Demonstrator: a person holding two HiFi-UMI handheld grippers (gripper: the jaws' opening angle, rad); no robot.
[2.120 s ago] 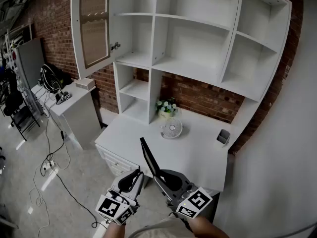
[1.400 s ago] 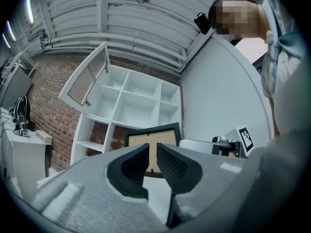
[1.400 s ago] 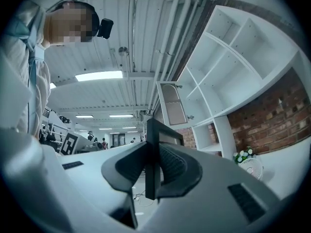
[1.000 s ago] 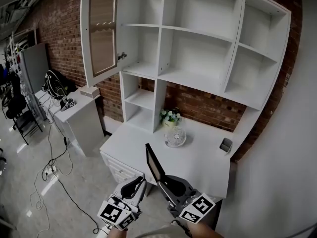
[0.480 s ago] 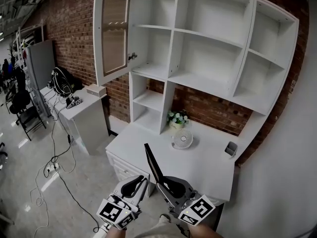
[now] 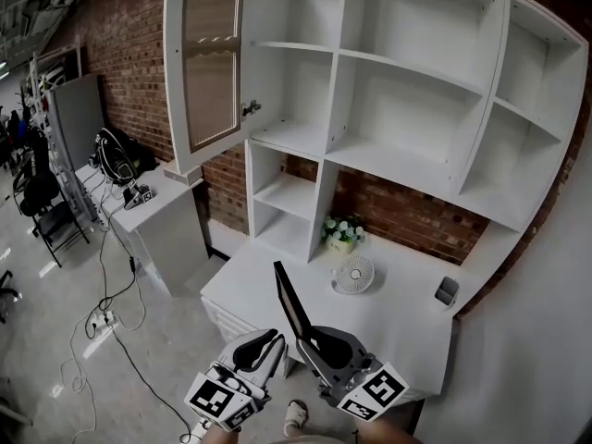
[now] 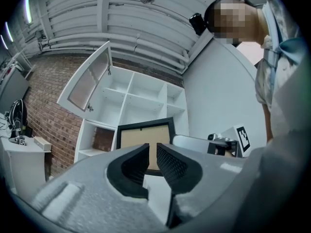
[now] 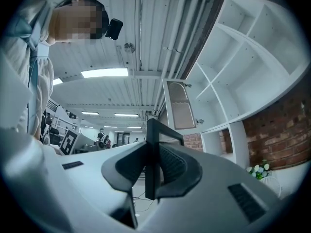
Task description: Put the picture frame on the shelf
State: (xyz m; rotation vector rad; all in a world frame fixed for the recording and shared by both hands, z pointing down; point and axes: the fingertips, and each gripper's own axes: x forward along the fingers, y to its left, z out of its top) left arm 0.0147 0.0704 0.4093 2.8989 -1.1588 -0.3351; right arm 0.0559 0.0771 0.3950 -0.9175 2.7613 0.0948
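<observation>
A black picture frame [image 6: 290,305] stands upright, edge-on, over the desk's front edge. My right gripper [image 6: 312,338] is shut on its lower edge. In the right gripper view the frame [image 8: 151,149] sits pinched between both pads. The left gripper view shows its tan back [image 7: 145,136] beyond the jaws. My left gripper [image 6: 268,344] hangs just left of the frame, shut, with only a thin slit between its pads and nothing in them. The white shelf unit [image 6: 407,109] rises behind the desk, its compartments bare.
On the white desk [image 6: 264,285] stand a small fan [image 6: 352,274], a flower pot [image 6: 342,232] and a grey cup [image 6: 447,290]. A glazed cabinet door [image 6: 208,63] hangs open at the upper left. A low white cabinet [image 6: 157,215] and floor cables [image 6: 106,326] lie left.
The shelf unit and desk have drifted right and grown larger in the head view. Both grippers keep their places low in the picture, and the frame stays in the right one.
</observation>
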